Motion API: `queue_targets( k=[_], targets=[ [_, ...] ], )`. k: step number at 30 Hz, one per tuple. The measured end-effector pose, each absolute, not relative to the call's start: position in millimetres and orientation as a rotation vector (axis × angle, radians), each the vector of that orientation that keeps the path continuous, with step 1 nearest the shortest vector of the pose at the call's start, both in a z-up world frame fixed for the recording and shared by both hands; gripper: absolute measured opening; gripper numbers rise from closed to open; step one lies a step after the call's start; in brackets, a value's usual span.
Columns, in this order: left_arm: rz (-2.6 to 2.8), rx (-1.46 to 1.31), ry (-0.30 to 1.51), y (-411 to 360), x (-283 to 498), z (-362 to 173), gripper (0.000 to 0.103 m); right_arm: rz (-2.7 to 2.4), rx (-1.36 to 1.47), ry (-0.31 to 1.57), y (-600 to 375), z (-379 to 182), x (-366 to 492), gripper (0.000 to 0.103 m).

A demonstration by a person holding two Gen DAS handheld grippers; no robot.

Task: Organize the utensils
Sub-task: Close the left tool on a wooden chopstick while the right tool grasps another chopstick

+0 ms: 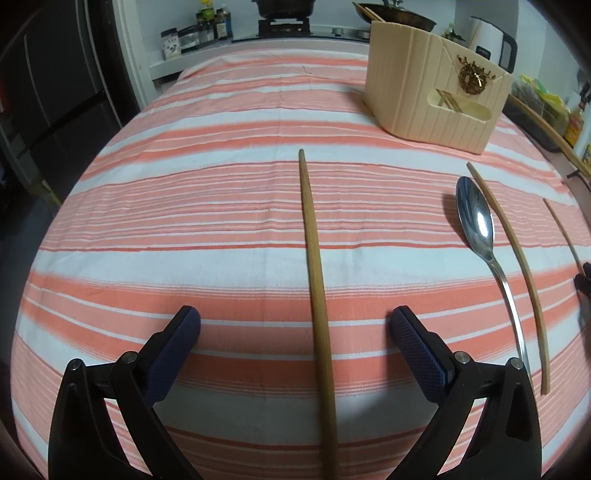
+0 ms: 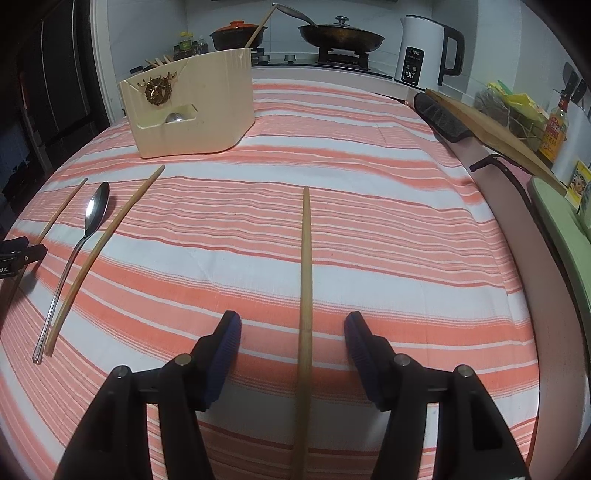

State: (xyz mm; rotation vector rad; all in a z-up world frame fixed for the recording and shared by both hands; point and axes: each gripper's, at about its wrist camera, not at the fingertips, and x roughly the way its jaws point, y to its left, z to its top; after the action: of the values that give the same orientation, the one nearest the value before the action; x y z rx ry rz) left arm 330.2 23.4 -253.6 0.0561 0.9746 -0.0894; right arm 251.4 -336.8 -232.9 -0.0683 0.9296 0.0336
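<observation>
Across the counter lies a coarse woven cloth in salmon-orange and white stripes [image 1: 221,206], faintly creased. Over it, the left tongs [image 1: 295,321] stand spread at their widest, their black arms ending in dark blue pads [image 1: 186,325] with a fine diamond-grid texture; a long, slender, tapering wooden chopstick [image 1: 314,266] lies on the cloth between them, touched by neither pad. The right tongs [image 2: 293,326] are partly open, and their ribbed blue pads [image 2: 231,332] likewise flank a second tapered wooden chopstick [image 2: 306,266] without pressing on it.

Between these two sticks, side by side on the cloth, rest a polished steel spoon with an oval bowl and thin straight handle [image 1: 480,236] and a third pale wooden chopstick [image 1: 517,258], close to each other and nearly touching at the handle end.

Farther back stands a cream plastic utensil holder with vertical ribbing, rounded corners and a gilt deer-head ornament on its front [image 1: 417,99]. Through its front slot show wooden chopstick tips and, in the right wrist view, the rounded metal of something shiny [image 2: 173,117]. Behind it sit a smooth white electric kettle with a black handle [image 2: 424,51] and a dark lidded pan [image 2: 341,35].
</observation>
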Motion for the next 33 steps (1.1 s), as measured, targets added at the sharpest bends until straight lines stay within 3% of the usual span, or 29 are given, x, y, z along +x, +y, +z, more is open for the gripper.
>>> queue_targets(
  k=[10, 14, 18, 23, 29, 33],
  targets=[
    [-0.154, 0.079, 1.02, 25.2, 343.7, -251.5, 0.103, 0.057, -0.09, 0.982, -335.1, -230.1, 266.4, 0.061],
    [-0.178, 0.082, 1.05, 30.8, 356.0, -248.6, 0.098, 0.067, -0.093, 0.998, -334.6, -229.5, 281.3, 0.06],
    [-0.208, 0.08, 1.072, 29.6, 373.9, -245.2, 0.086, 0.079, -0.096, 1.005, -333.8, -229.2, 296.5, 0.06],
    [-0.231, 0.107, 1.077, 17.9, 398.4, -243.3, 0.072, 0.078, -0.073, 1.004, -340.9, -227.2, 320.1, 0.046],
    [-0.254, 0.122, 1.097, 5.6, 426.0, -240.1, 0.055, 0.085, -0.061, 1.028, -343.8, -227.5, 349.9, 0.041],
    [-0.278, 0.117, 1.111, 3.3, 436.0, -238.7, 0.031, 0.074, -0.081, 1.034, -336.2, -227.8, 365.7, 0.041]
  ],
)
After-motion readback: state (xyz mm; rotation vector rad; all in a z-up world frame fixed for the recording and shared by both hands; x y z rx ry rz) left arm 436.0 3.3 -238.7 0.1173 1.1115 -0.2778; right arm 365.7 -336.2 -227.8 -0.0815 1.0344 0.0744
